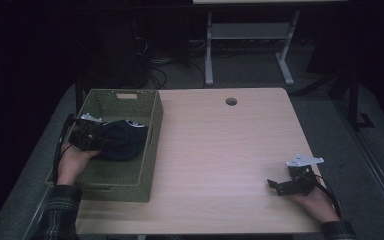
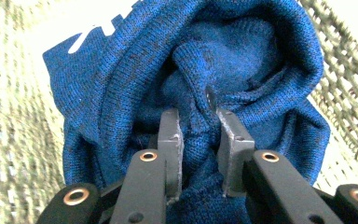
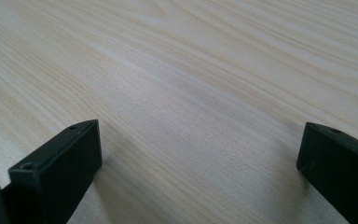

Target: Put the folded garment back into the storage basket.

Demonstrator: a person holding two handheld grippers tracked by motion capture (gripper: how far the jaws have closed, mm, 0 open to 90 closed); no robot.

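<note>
Left tongs [image 1: 94,134] sit inside the basket [image 1: 152,150], their jaws clamped on a fold of the blue knit [image 1: 124,140]. In the left gripper view the two grey pads [image 2: 171,144] pinch a ridge of the knit [image 2: 196,93] between them, with cloth bunched up above and around the tips. The knit carries white markings near its upper edge, and woven basket wall [image 2: 345,79] shows on both sides of it.

In the high view the knit lies as a dark heap in the middle of the basket, touching the right-hand wall or very near it. The basket is olive-green, woven, rectangular, and stands at the left edge of the worktop [image 1: 220,150], overhanging it a little on the left. The left hand [image 1: 72,162] reaches in over the near-left part of the basket, a plaid sleeve [image 1: 60,210] behind it.

Right tongs [image 1: 280,186] rest low at the near right corner of the worktop, well apart from the basket, with the right hand [image 1: 315,200] behind them. Their jaws stand wide apart: in the right gripper view the two black tips [image 3: 63,158] frame bare pale wood [image 3: 191,93], with nothing between them.

A round hole [image 1: 231,101] sits near the worktop's far edge.
</note>
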